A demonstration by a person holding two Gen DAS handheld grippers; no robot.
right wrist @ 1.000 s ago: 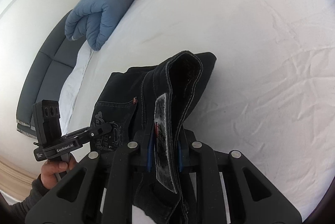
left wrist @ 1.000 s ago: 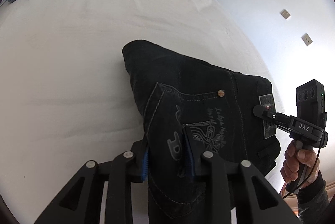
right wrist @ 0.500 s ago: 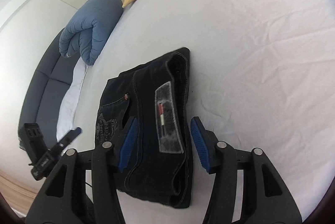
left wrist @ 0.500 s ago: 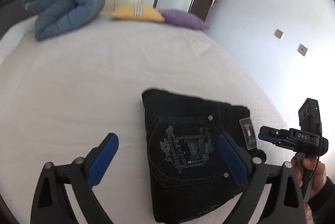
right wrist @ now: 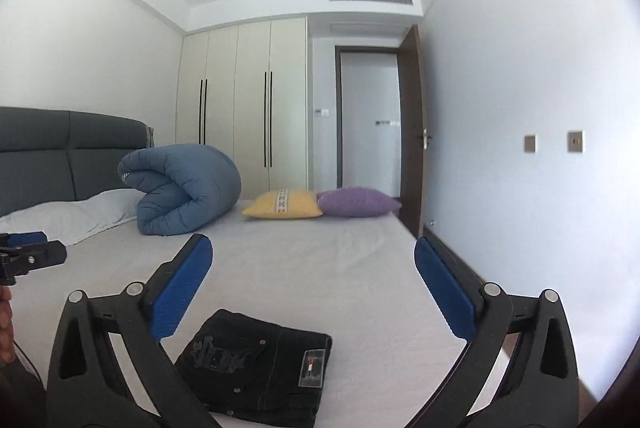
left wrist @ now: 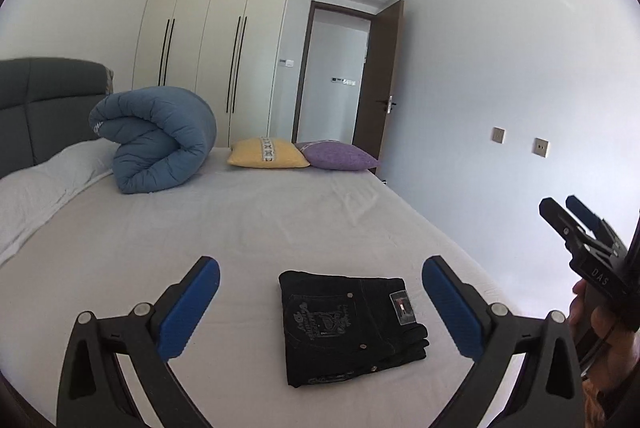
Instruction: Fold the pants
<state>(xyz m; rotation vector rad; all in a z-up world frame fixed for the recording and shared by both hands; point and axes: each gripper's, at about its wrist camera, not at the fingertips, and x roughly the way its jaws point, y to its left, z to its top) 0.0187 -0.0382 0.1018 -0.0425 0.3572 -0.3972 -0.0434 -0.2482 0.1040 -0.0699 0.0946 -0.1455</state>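
Note:
The black pants [left wrist: 352, 328] lie folded into a compact rectangle on the white bed [left wrist: 200, 228], back pocket and waist label facing up. My left gripper [left wrist: 320, 268] hovers above and behind them, open, its blue pads far apart with nothing between. In the right wrist view the pants [right wrist: 256, 368] lie low in the frame, below my right gripper [right wrist: 312, 244], whose jaws are opening wide and hold nothing. The right gripper [left wrist: 576, 220] also shows at the right edge of the left wrist view, in a hand; the left gripper [right wrist: 32, 252] shows at the left edge of the right wrist view.
A rolled blue duvet [left wrist: 160, 144], a yellow cushion [left wrist: 268, 152] and a purple cushion [left wrist: 336, 156] sit at the bed's far end. A grey headboard [left wrist: 40, 100] and white pillow [left wrist: 48, 180] are on the left. A wall [left wrist: 500, 108] runs along the bed's right side.
Both grippers let go of the folded pants, opened wide and rose up and back. The pants now rest flat on the bed, and both views tilted up toward the room.

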